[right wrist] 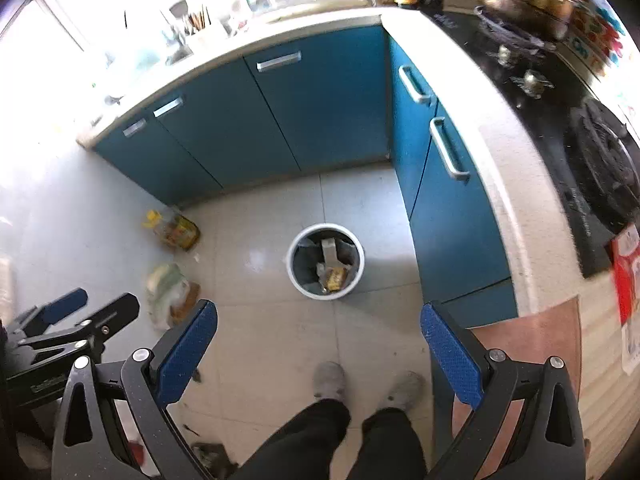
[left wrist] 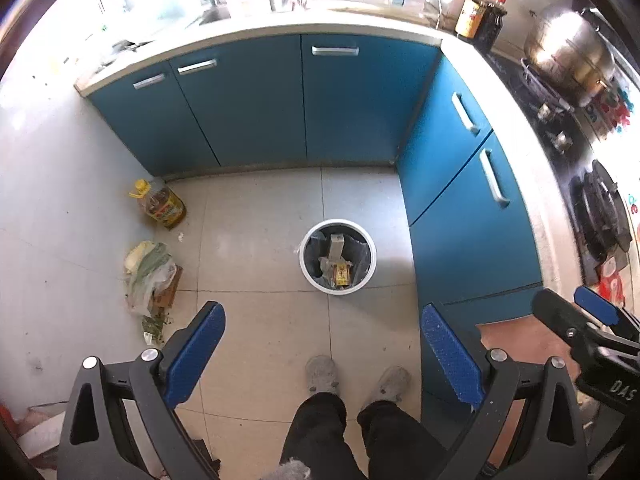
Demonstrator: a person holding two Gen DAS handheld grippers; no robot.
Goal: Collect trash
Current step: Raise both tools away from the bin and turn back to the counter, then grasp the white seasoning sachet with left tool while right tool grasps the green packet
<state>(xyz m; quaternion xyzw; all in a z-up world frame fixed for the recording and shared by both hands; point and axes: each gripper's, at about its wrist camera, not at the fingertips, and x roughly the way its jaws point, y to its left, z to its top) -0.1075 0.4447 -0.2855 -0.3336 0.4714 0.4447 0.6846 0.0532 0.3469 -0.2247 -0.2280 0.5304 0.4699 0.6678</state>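
Both grippers, left gripper (left wrist: 322,356) and right gripper (right wrist: 318,356), have black frames, silver screws and textured blue pads; black trousers (left wrist: 344,432) above grey slippers (left wrist: 322,374).

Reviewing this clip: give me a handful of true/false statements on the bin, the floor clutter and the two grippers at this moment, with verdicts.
1. The white trash bin stands on the floor in front of the blue cabinets. True.
2. The bin is empty. False: a dark liner holds a carton and yellow packaging.
3. The left gripper is shut on a piece of trash. False: its jaws stand wide apart with nothing between them.
4. The right gripper is open and holds nothing. True.
5. The oil bottle sits on the counter. False: it stands on the floor by the wall, beyond a plastic bag of scraps.
6. A metal pot sits on the stove. True.
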